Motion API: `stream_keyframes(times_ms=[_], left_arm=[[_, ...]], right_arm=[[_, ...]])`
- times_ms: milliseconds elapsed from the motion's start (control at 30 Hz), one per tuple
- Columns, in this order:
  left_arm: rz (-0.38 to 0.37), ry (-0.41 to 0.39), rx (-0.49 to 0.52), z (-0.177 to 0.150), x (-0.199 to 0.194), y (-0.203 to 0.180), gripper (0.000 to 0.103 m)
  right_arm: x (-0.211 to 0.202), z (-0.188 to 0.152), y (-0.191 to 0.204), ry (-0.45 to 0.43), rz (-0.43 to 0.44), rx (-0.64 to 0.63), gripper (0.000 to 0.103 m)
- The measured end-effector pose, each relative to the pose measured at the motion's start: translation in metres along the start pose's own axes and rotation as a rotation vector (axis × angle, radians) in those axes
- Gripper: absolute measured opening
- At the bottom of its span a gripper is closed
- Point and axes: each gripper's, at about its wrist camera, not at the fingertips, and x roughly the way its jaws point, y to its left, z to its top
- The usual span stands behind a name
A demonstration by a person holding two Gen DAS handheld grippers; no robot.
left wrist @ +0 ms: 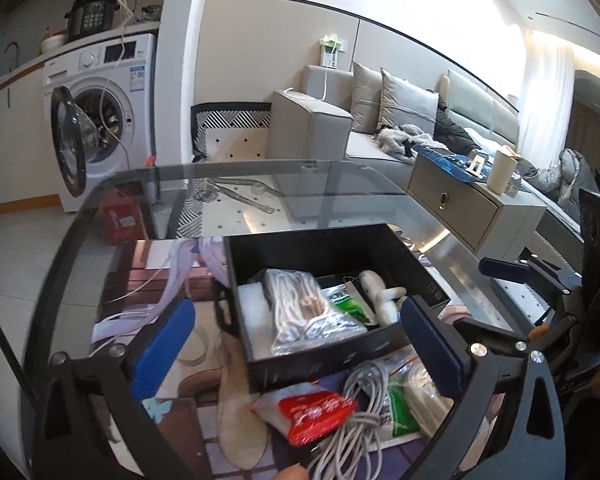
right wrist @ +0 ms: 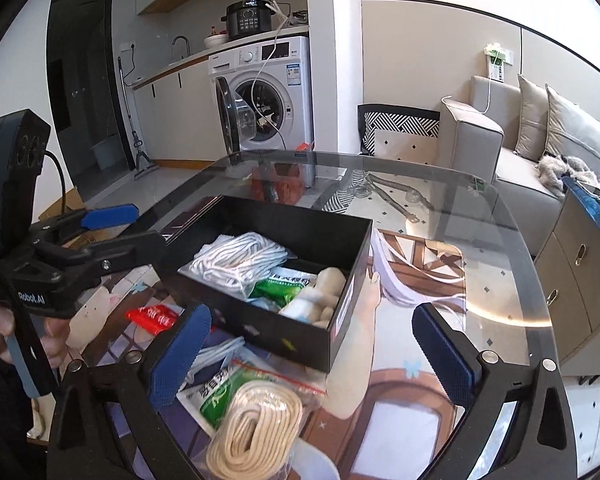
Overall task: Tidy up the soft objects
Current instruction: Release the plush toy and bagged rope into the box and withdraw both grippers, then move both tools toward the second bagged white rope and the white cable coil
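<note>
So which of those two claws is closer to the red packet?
Left. The left gripper hangs open right above the red packet; the right gripper sits further off, over the coiled beige rope.

My left tong's camera is looking down along its fingers from close above the glass table (left wrist: 100, 216), facing the sofa (left wrist: 312, 128). My right one is facing the washing machine (right wrist: 276, 92). Both are sharing the black box (left wrist: 340, 248) (right wrist: 300, 224) nearby.
</note>
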Motion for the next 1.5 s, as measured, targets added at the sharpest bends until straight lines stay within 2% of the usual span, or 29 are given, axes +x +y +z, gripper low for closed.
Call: stream_keyframes(times_ms=[467, 800, 1000, 1167, 1500], left_arm=[[0.068, -0.054, -0.003, -0.029, -0.025, 0.012, 0.103], [0.109, -0.023, 0.044, -0.05, -0.024, 0.002, 0.103], [0.124, -0.011, 0.037, -0.06, -0.024, 0.005, 0.103], [0.096, 0.011, 0.027, -0.066, -0.023, 0.006, 0.103], [0.067, 0.055, 0.068, -0.076, -0.015, -0.003, 0.103]], right_arm=[[-0.015, -0.027, 0.004, 0.017, -0.006, 0.007, 0.103], [-0.013, -0.047, 0.015, 0.065, -0.007, -0.008, 0.103], [-0.009, -0.057, 0.018, 0.087, -0.005, -0.003, 0.103], [-0.006, -0.062, 0.02, 0.1, 0.003, 0.0, 0.103], [0.01, -0.073, 0.024, 0.155, 0.022, -0.003, 0.103]])
